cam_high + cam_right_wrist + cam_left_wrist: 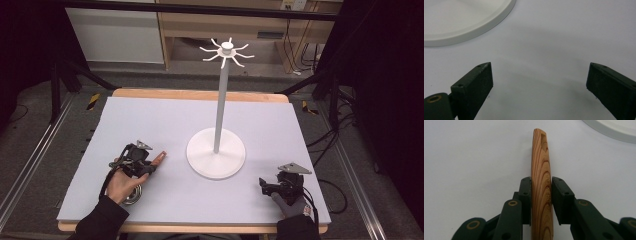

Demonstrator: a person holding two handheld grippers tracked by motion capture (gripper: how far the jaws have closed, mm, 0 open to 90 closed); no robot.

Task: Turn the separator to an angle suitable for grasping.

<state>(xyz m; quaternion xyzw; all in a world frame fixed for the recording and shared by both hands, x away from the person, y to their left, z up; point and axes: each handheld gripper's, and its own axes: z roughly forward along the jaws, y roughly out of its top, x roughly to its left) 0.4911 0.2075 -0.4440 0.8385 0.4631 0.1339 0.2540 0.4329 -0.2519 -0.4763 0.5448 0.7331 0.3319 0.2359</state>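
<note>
A wooden handle (541, 170) with strong grain runs up between the jaws of my left gripper (541, 183), whose pads press on both its sides. From above, the left gripper (149, 167) lies low on the table's left side, and the handle's tip (159, 158) pokes out toward the white stand (216, 152). A shiny metal part (134, 198) shows under the left hand; whether it joins the handle I cannot tell. My right gripper (263, 185) rests near the front right, and in its own view the right gripper (539, 75) stands wide open over bare mat.
The stand has a round base (461, 22), a tall thin pole and a ring of hooks (227, 50) on top. The pale lilac mat (150, 120) covers the wooden table. Cables and dark frame legs lie on the floor around it.
</note>
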